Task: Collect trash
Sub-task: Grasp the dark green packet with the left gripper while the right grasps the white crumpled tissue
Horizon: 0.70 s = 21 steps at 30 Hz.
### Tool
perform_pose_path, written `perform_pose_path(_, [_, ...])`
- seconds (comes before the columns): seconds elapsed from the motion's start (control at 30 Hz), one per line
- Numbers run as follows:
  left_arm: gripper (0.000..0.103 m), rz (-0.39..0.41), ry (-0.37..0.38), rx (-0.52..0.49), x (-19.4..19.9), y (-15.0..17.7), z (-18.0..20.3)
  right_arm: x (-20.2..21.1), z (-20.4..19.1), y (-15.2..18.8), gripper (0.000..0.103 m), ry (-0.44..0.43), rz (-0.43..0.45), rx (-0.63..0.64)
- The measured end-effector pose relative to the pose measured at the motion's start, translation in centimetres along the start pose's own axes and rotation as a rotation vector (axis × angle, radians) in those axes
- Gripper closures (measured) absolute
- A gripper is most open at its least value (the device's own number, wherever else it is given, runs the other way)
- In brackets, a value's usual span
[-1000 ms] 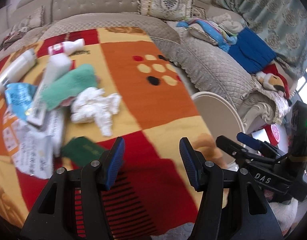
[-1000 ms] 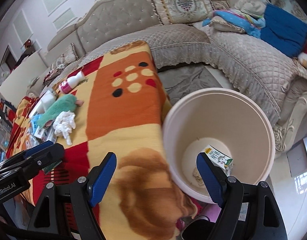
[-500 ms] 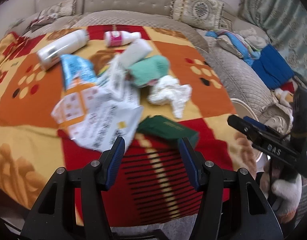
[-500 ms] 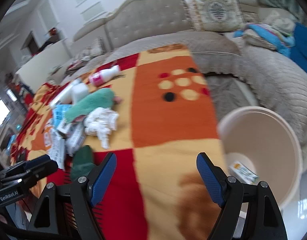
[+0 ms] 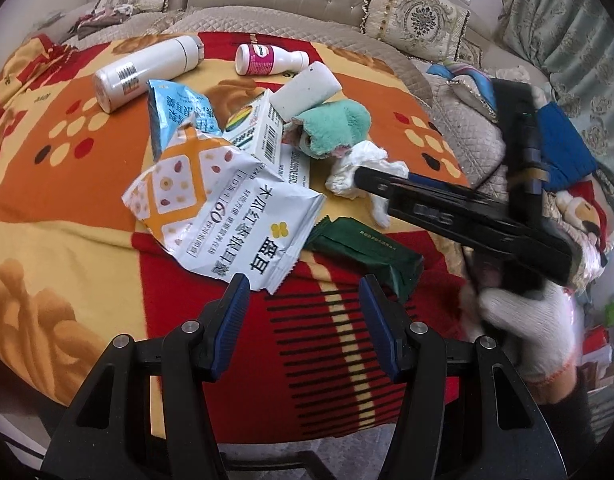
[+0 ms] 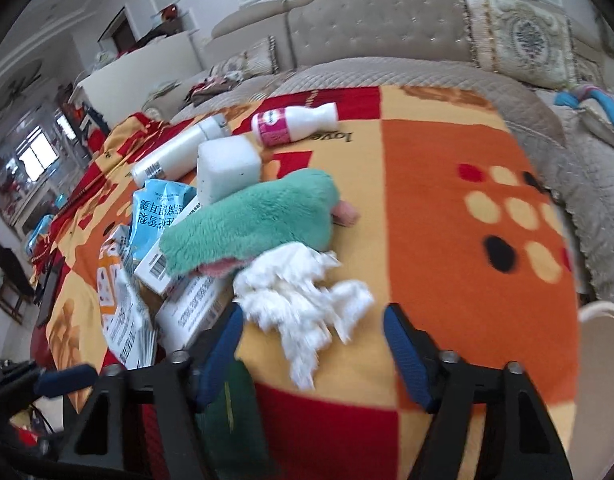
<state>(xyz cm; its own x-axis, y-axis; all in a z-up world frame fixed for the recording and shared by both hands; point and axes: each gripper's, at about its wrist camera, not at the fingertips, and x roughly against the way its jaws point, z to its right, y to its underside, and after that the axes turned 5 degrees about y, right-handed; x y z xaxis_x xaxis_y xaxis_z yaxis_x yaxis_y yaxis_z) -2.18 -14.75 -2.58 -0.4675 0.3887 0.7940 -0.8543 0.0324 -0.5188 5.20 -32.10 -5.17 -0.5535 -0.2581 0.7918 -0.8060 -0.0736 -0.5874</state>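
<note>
Trash heap on a patterned blanket (image 5: 87,216): white-and-orange snack bag (image 5: 227,220), dark green packet (image 5: 367,252), crumpled tissue (image 6: 303,304), teal plush cloth (image 6: 251,224) and two bottles. Left hand-held gripper (image 5: 305,312), jaws spread and empty, hovers just before the snack bag and green packet. Right hand-held gripper (image 6: 313,344), likewise spread, frames the tissue without touching it; a cream bin rim (image 6: 603,320) shows at the blanket's right edge.

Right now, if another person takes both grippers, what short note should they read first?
Left gripper: open, empty, near the white snack bag and green packet.
Right gripper: open, empty, at the crumpled tissue.
Bottles, boxes, blue packet, sponge and teal plush all lie on the blanket.
Bin rim shows at right; contents unseen.
Left: everything on the blanket; the tissue seems next.
</note>
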Motion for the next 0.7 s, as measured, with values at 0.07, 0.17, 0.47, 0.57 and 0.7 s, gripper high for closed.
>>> perform_pose_path(0.07, [0.048,-0.007,0.008,0.007,-0.3,-0.1,0.3,-0.8,0.0,0.0,0.065,-0.043,-0.014,0.003])
perform_pose_path(0.17, [0.048,-0.015,0.018,0.016,-0.9,-0.4,1.1,0.0,0.3,0.5,0.080,-0.050,0.008,0.012])
perform_pose_path(0.47, [0.048,-0.062,0.043,0.111,-4.9,-1.0,2.8,5.6,5.2,2.5,0.084,-0.016,0.094,-0.073])
perform_pose_path(0.57, [0.048,-0.058,0.045,0.154,-5.9,-1.3,3.1,6.6,6.3,3.4,0.084,-0.010,0.094,-0.086])
perform_pose_path(0.7, [0.048,-0.042,0.028,0.173,-6.6,-1.7,3.8,6.9,7.2,4.4,0.084,-0.007,0.087,-0.106])
